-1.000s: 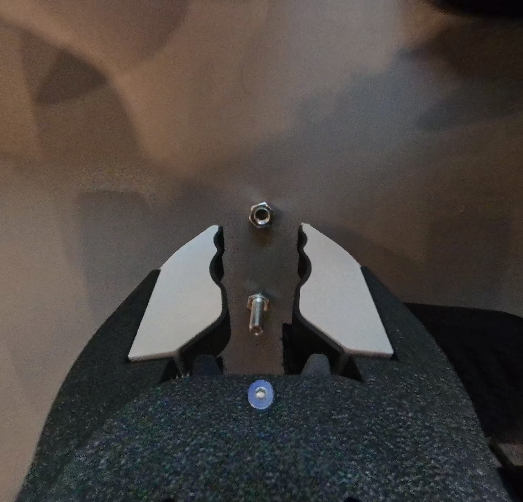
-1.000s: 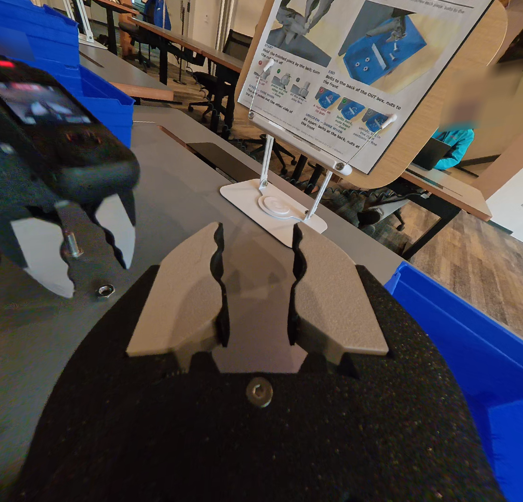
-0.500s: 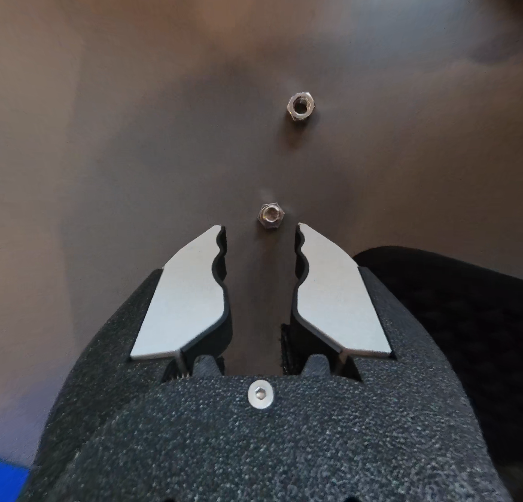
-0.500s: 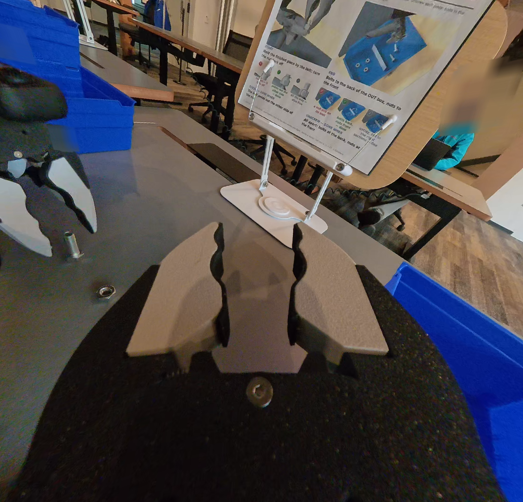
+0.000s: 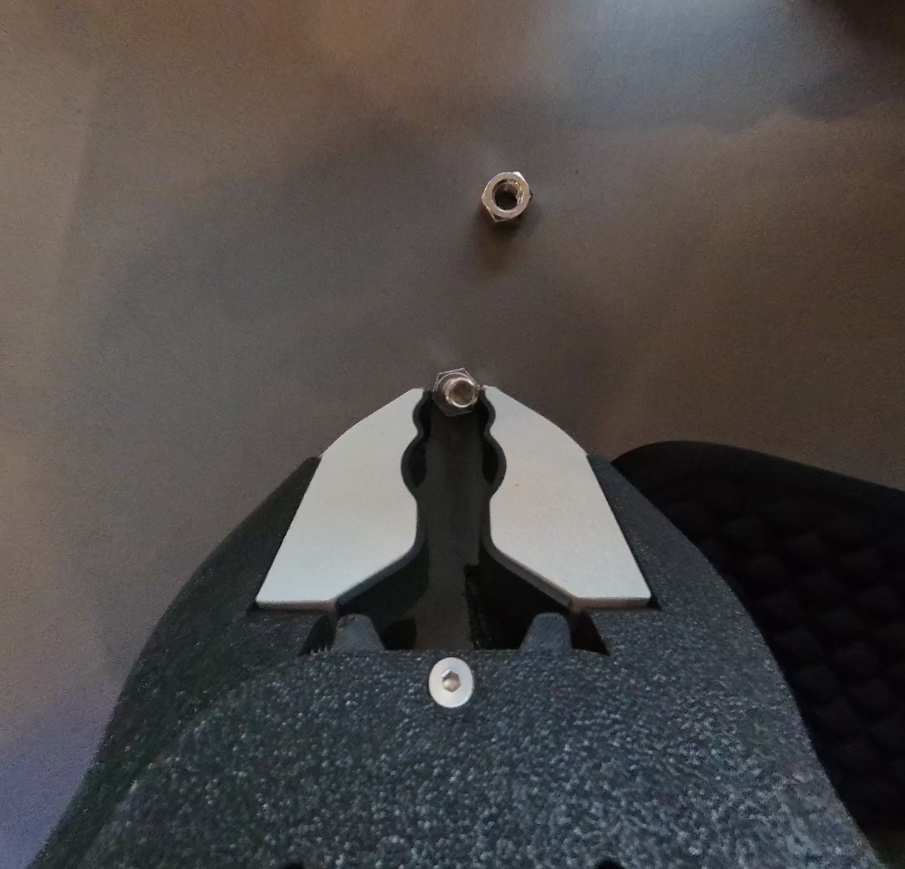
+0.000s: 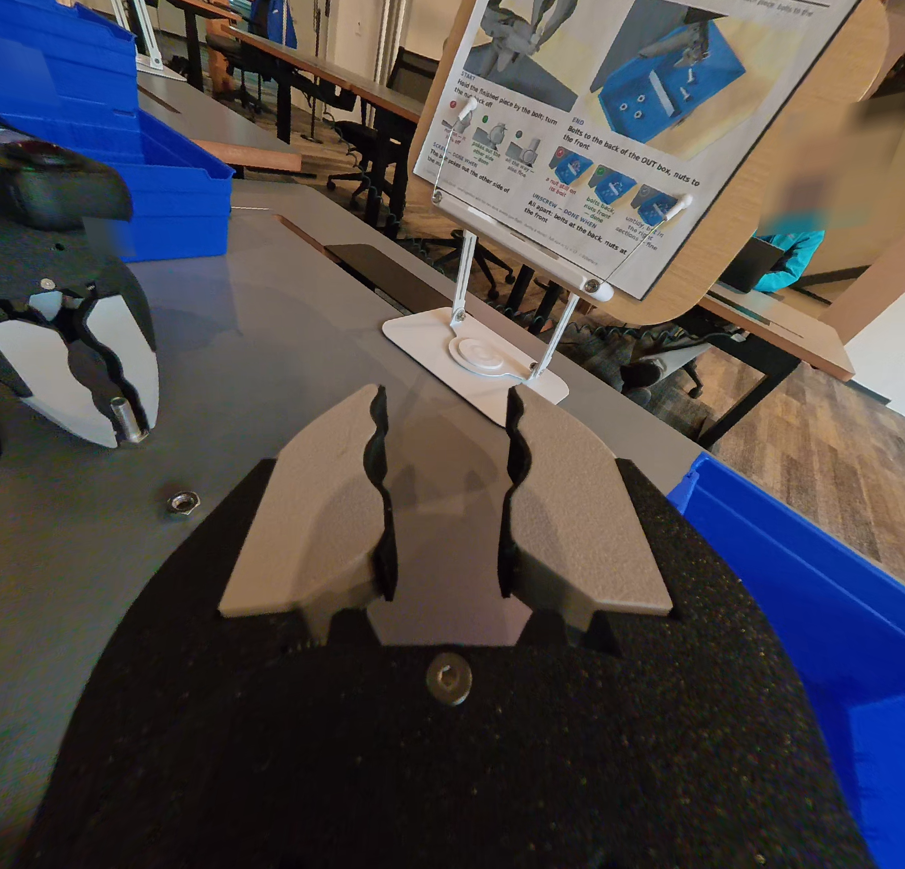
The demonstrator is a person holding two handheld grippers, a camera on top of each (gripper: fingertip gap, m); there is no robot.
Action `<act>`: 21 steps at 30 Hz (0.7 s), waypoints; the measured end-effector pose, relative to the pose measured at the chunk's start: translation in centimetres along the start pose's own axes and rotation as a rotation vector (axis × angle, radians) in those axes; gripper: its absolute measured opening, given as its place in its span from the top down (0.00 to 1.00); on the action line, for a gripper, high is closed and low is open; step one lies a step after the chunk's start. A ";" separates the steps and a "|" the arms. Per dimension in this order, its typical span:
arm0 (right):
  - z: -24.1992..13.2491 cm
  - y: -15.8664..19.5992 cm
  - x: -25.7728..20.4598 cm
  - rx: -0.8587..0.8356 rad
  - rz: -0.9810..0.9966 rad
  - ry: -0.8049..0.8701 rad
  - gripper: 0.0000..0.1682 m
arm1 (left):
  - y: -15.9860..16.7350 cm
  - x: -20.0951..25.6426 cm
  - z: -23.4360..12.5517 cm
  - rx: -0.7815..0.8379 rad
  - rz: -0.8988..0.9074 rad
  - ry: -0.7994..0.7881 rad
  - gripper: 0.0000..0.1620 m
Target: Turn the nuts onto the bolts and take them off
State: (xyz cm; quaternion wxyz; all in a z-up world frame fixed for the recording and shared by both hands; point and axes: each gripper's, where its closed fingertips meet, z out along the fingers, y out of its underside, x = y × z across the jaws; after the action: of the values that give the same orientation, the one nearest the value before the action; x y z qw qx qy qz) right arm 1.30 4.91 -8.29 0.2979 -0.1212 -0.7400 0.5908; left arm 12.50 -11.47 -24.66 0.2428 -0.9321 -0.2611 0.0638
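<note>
Bolt (image 5: pixel 455 397): upright on grey worktop (image 5: pixel 196 258), head down, long axis vertical, pinched at tips of left hand-held gripper (image 5: pixel 453 395). Nut (image 5: pixel 507 200): loose, flat on worktop, just beyond the bolt; nearer the left. Right hand-held gripper (image 6: pixel 443 395): spread, empty, pointing away from the nut. Bolt head partly hidden; firmness of grip unclear
</note>
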 end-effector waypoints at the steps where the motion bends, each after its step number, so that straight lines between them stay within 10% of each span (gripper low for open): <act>1: 0.0 0.0 -0.1 -0.002 -0.003 -0.003 0.73 | 0.0 0.0 0.0 0.008 -0.002 0.005 0.89; 15: 0.1 -3.6 -12.1 0.103 0.146 -0.654 0.81 | -6.4 3.5 -4.1 0.260 0.039 0.090 0.89; 21: -2.7 -3.5 -18.1 0.045 -0.154 -1.056 0.84 | -7.8 7.9 -5.7 0.239 0.205 0.238 0.89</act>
State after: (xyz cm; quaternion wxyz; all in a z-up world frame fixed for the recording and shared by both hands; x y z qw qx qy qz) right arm 17.88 -3.50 -10.05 -0.0698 0.2537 -0.7831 0.5636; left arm 17.17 -3.97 -15.80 0.3732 -0.9193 -0.1247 0.0080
